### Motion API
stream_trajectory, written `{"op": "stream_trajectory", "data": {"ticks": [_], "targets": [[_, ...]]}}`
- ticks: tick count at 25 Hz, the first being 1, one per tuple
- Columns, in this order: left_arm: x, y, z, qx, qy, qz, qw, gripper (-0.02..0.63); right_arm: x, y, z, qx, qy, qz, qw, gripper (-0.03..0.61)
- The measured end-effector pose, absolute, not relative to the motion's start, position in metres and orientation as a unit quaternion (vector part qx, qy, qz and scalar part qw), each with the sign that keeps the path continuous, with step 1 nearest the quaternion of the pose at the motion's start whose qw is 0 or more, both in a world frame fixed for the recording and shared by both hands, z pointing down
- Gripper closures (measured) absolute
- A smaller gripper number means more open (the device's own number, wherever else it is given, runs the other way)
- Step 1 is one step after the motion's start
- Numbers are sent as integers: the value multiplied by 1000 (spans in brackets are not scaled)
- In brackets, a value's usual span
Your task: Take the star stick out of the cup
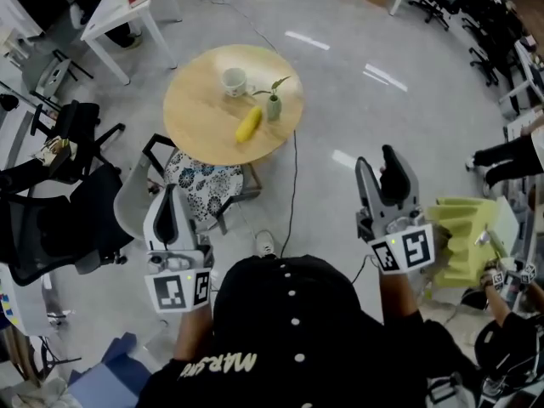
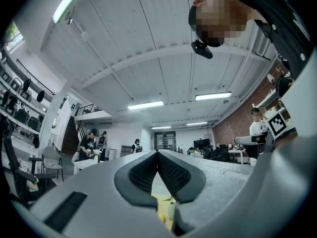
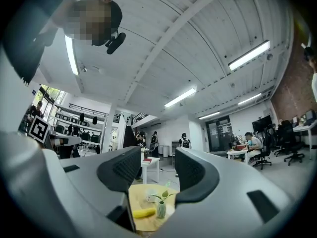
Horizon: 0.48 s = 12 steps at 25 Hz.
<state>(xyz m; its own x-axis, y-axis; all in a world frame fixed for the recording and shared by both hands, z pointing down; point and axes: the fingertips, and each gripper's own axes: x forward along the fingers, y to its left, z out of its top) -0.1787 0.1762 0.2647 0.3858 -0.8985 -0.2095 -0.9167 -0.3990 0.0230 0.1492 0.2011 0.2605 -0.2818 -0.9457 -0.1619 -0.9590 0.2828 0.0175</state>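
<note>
A white cup stands on a round wooden table well ahead of me; no star stick shows in it at this distance. Beside it are a small vase with a green sprig and a long yellow object. My left gripper hovers over the floor short of the table with its pads touching at the tips and nothing between them. My right gripper, raised at the right, is open and empty. Between its jaws I see the table, the cup and the vase.
A chair with a patterned seat stands against the table's near side. Black office chairs crowd the left. A cable runs across the grey floor. A yellow-green folded thing and another person's hand are at the right.
</note>
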Motion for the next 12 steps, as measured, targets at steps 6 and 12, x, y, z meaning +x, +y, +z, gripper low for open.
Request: {"op": "stream_trajectory", "data": {"ticks": [6,12], "targets": [[-195,128,263,-842,529,94,49,620,129,162,261,-607,791,52,55,373],[-196,91,280,-844,528,91,36,620,131,130,273,-614,786,43,53,373]]}}
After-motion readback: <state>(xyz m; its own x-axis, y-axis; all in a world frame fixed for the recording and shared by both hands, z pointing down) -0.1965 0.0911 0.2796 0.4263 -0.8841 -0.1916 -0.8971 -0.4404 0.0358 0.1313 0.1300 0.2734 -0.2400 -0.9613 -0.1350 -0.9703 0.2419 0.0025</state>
